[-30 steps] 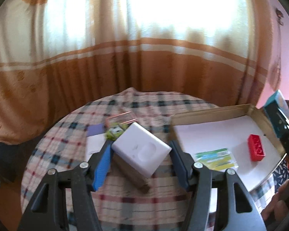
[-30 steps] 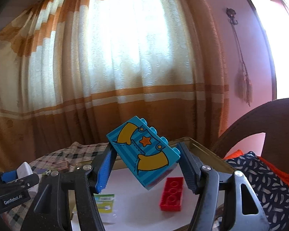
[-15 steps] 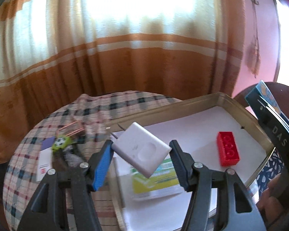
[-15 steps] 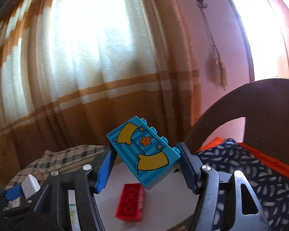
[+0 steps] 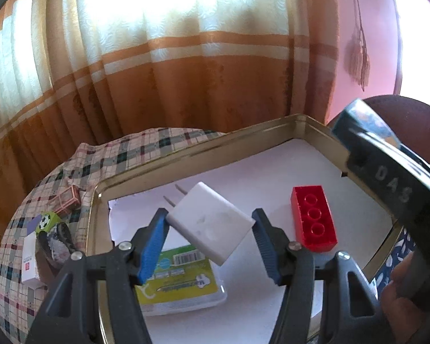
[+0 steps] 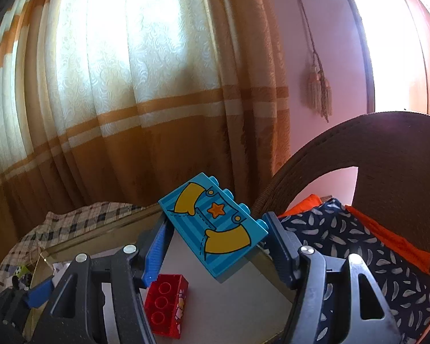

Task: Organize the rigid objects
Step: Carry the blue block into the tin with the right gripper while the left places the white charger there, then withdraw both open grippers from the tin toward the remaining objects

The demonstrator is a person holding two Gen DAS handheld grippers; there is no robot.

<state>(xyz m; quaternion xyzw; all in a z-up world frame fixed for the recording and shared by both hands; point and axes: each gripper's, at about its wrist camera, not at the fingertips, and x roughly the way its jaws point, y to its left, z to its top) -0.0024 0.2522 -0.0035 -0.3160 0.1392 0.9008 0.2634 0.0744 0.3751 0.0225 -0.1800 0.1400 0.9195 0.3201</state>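
My left gripper (image 5: 210,230) is shut on a white plug adapter (image 5: 210,225), prongs pointing away, held above the gold-rimmed tray (image 5: 192,154). A red brick (image 5: 314,218) and a green-and-white packet (image 5: 180,281) lie on the tray's white floor. My right gripper (image 6: 216,243) is shut on a blue brick with yellow shapes and an orange star (image 6: 213,225), held over the tray's right part, above the red brick (image 6: 166,305). The right gripper's body also shows at the right edge of the left wrist view (image 5: 392,189).
The tray sits on a round table with a plaid cloth (image 5: 57,183). Left of the tray lie a copper clip box (image 5: 67,202), a green football item (image 5: 47,220) and a white card (image 5: 30,258). A wicker chair (image 6: 387,154) with patterned cushions stands right. Curtains hang behind.
My left gripper has carried the adapter right, from over the plaid cloth to above the tray. My right gripper has swung right with the blue brick, toward the chair side.
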